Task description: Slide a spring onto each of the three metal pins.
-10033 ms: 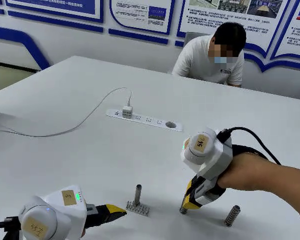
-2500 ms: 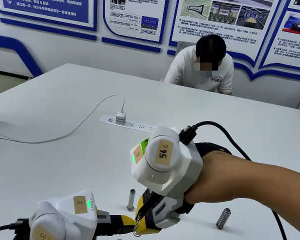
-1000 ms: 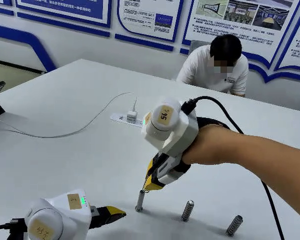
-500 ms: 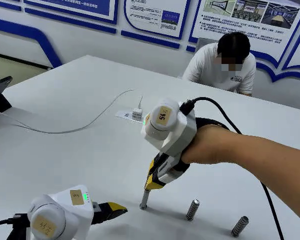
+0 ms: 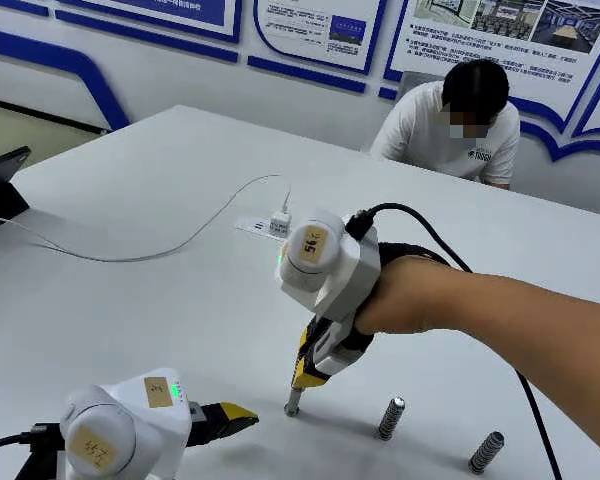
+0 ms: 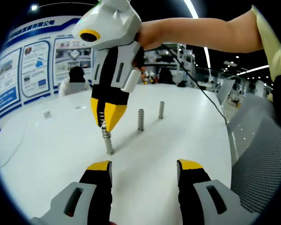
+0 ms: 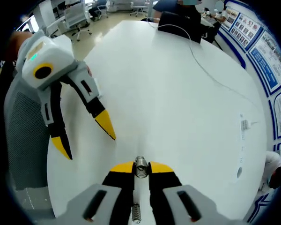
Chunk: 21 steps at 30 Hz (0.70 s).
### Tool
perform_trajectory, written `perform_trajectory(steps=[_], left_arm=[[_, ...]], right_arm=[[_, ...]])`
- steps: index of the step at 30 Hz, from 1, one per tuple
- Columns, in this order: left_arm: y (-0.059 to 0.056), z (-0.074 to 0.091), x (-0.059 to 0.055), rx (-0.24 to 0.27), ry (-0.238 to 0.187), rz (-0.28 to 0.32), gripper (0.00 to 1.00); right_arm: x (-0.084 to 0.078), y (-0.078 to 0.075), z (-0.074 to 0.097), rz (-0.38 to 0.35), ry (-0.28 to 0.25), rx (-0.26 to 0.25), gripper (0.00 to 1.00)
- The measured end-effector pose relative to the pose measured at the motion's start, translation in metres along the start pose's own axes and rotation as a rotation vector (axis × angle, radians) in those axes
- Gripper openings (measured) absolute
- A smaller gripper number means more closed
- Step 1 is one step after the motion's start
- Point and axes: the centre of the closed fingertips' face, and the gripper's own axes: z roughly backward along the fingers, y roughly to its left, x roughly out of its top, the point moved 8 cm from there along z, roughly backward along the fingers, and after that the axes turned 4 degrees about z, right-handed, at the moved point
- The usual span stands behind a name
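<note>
My right gripper (image 5: 302, 381) (image 7: 140, 168) is shut on a spring (image 7: 140, 167) (image 6: 101, 118) and holds it upright over the left metal pin (image 5: 293, 403) (image 6: 107, 141). The spring's lower end sits at the pin's top. The other two pins (image 5: 390, 418) (image 5: 486, 452) stand to the right on the white table (image 5: 180, 320), each wearing a spring, and also appear as the middle pin (image 6: 141, 119) and far pin (image 6: 161, 109). My left gripper (image 5: 235, 416) (image 6: 145, 165) rests open near the table's front, its yellow tips pointing at the left pin, nothing between them.
A power strip (image 5: 270, 228) with a white charger and cable lies mid-table. A person (image 5: 450, 120) sits at the far side. A dark device (image 5: 0, 185) stands at the left edge. The table's near edge (image 6: 225, 154) lies close to my left gripper.
My right gripper lifted a spring from beside the left pin, carried it above that pin and has lowered it onto the pin's top. The left gripper stayed put, open.
</note>
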Motion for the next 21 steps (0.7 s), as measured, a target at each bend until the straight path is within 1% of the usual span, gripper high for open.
perform_trajectory(steps=[9,21], left_arm=[[0.001,0.000,-0.003,0.003,0.005,0.008,0.57],[0.002,-0.001,-0.004,0.003,0.010,0.015,0.56]], right_arm=[[-0.003,0.000,-0.015,-0.008,0.014,0.009,0.13],[-0.009,0.003,-0.031,-0.029,0.028,0.015,0.13]])
